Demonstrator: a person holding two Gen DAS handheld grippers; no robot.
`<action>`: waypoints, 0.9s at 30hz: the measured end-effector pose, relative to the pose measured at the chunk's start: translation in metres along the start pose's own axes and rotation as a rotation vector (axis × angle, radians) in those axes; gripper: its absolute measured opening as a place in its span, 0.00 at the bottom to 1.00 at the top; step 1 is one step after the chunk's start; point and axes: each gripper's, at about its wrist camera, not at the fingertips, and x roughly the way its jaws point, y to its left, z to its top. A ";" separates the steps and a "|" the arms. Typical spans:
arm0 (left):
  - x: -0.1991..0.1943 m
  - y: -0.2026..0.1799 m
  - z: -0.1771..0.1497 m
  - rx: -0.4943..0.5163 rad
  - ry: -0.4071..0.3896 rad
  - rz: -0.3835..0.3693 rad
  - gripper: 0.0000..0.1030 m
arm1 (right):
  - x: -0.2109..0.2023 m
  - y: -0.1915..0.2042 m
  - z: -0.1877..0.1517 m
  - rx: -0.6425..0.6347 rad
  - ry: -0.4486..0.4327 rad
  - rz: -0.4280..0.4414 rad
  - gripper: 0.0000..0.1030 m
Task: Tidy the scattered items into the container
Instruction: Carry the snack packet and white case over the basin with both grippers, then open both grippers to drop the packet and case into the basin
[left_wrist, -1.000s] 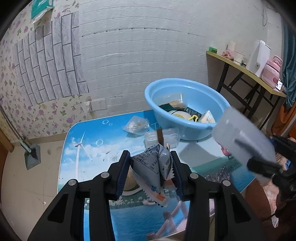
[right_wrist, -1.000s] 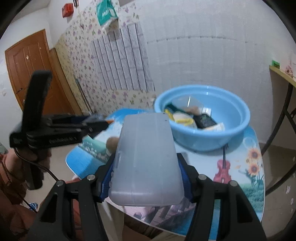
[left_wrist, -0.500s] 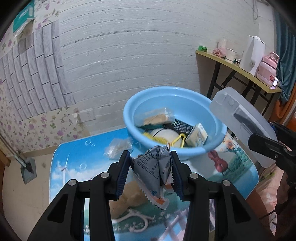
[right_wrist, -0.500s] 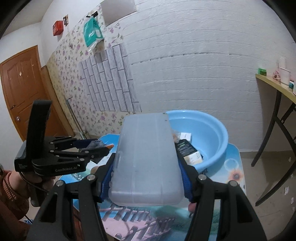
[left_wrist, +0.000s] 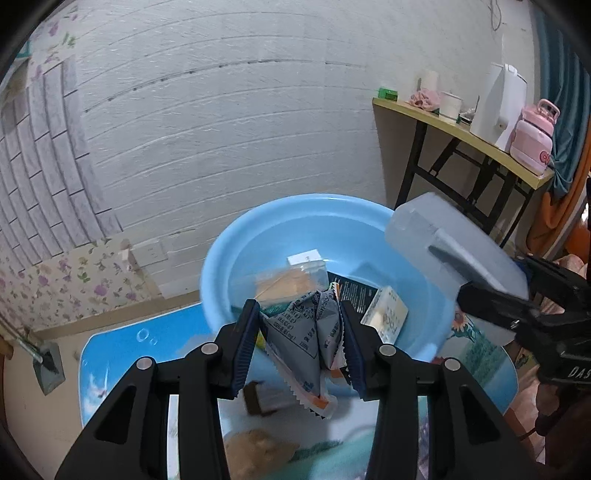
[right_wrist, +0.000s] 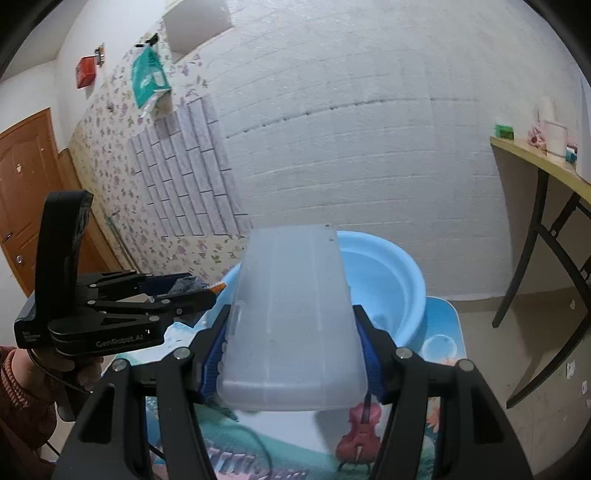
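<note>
Left wrist view | your left gripper (left_wrist: 301, 334) pinches a grey packet (left_wrist: 306, 332) over the blue bowl (left_wrist: 236, 251) | your right gripper (right_wrist: 291, 356) holds a clear box (right_wrist: 291, 314) near its rim | let go early and they could miss the bowl

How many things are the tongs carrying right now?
2. The left tongs pinch a grey snack packet; the right tongs clamp a frosted plastic box. Both hang near the blue basin.

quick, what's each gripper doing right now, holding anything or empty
Left gripper: closed on a grey snack packet, near the blue basin.
Right gripper: closed on a translucent plastic box, also by the basin.
</note>
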 end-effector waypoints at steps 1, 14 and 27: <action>0.005 -0.002 0.002 0.004 0.006 -0.005 0.41 | 0.005 -0.002 0.000 0.002 0.009 -0.004 0.58; 0.051 -0.017 0.010 0.081 0.076 -0.017 0.44 | 0.051 -0.023 -0.002 0.022 0.083 -0.043 0.59; 0.040 -0.013 0.006 0.057 0.045 0.004 0.80 | 0.061 -0.017 -0.009 0.037 0.126 -0.047 0.60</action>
